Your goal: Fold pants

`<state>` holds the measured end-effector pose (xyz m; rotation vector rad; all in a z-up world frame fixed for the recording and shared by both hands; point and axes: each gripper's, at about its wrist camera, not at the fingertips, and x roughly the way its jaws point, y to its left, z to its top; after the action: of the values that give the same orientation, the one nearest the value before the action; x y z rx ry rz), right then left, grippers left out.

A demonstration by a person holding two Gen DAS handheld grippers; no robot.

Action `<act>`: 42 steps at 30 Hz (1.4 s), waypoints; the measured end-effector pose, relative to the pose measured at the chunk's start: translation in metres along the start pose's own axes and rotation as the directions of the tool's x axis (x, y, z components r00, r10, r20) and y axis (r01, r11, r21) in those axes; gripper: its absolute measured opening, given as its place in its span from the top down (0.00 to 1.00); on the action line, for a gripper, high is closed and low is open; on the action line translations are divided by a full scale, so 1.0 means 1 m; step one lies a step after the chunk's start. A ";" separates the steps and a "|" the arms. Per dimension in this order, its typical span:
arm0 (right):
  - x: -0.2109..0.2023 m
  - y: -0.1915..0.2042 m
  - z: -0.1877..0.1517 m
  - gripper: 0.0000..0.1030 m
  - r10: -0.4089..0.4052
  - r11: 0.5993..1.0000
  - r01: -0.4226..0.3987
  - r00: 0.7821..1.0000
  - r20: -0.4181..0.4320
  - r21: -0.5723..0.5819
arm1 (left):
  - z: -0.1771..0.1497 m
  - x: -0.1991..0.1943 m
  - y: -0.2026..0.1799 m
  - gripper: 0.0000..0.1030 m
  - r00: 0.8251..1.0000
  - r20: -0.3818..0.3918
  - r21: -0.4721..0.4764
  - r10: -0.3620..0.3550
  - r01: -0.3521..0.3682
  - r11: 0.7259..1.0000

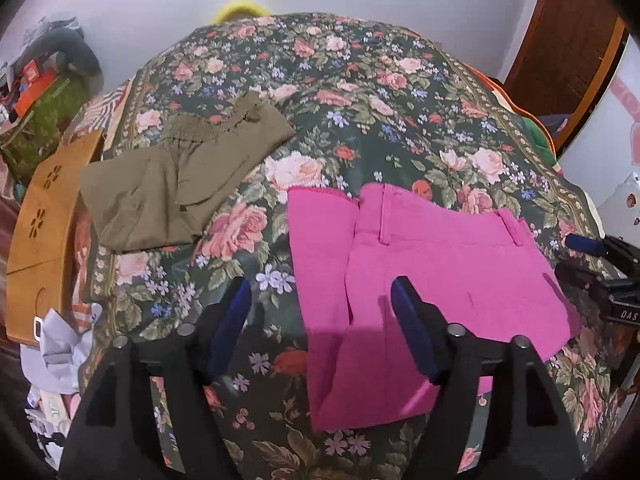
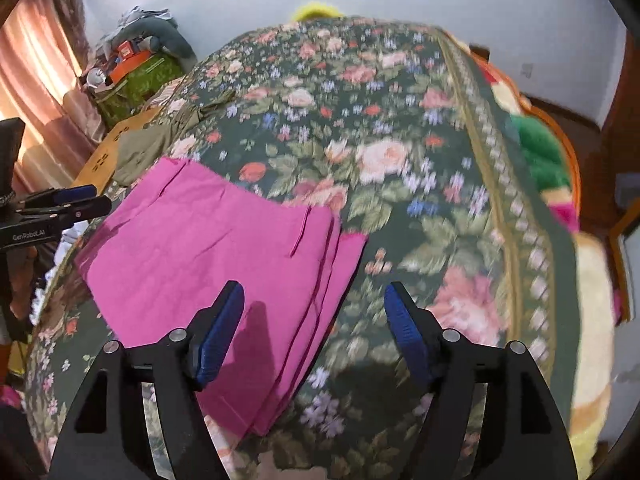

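Pink pants (image 1: 432, 272) lie folded in layers on the floral bedspread (image 1: 340, 92), waistband toward the far side. They also show in the right wrist view (image 2: 208, 248), stacked edges on their right. My left gripper (image 1: 320, 300) is open and empty, hovering above the pants' left edge. My right gripper (image 2: 314, 304) is open and empty, above the pants' right edge. Each gripper shows in the other's view: the right at the far right (image 1: 588, 246), the left at the far left (image 2: 76, 200).
Folded olive pants (image 1: 180, 176) lie on the bed's left side, also in the right wrist view (image 2: 148, 144). A wooden board (image 1: 40, 232) and a cluttered green bin (image 2: 132, 80) stand left of the bed. A green-and-orange blanket (image 2: 544, 152) edges the right side.
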<state>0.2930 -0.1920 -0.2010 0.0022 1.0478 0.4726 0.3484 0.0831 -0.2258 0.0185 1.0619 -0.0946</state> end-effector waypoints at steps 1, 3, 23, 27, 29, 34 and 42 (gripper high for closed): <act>0.004 0.000 -0.002 0.33 0.010 1.000 -0.009 1.000 -0.015 0.011 | -0.001 0.004 -0.001 0.29 1.000 -0.014 -0.001 -0.002 0.002 1.000; 0.012 -0.001 -0.005 0.33 0.028 0.999 -0.026 0.999 -0.047 0.029 | -0.001 0.012 -0.003 0.29 0.999 -0.038 -0.003 -0.008 0.008 1.000; 0.046 -0.004 0.002 0.62 0.168 0.980 -0.153 0.979 -0.117 0.129 | 0.008 0.050 -0.007 0.68 0.971 -0.120 -0.049 -0.205 0.201 0.978; 0.044 0.000 0.005 0.79 0.146 0.985 -0.134 0.983 -0.110 0.104 | 0.008 0.044 -0.008 0.79 0.977 -0.097 -0.049 -0.190 0.186 0.981; 0.041 0.000 0.008 0.85 0.144 0.986 -0.134 0.985 -0.097 0.097 | 0.009 0.037 -0.010 0.82 0.983 -0.076 -0.032 -0.168 0.166 0.986; 0.028 0.003 0.024 0.89 0.160 0.984 -0.156 0.986 -0.051 0.084 | 0.013 0.013 -0.014 0.86 0.993 -0.004 0.018 -0.118 0.118 0.993; -0.011 0.044 0.076 0.89 0.139 0.988 -0.132 0.986 0.094 -0.074 | 0.040 -0.041 0.010 0.88 0.988 0.154 0.033 -0.031 0.026 0.999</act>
<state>0.3354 -0.1397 -0.1429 0.0369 0.9373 0.6256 0.3639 0.0932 -0.1708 0.0234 0.9063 -0.1367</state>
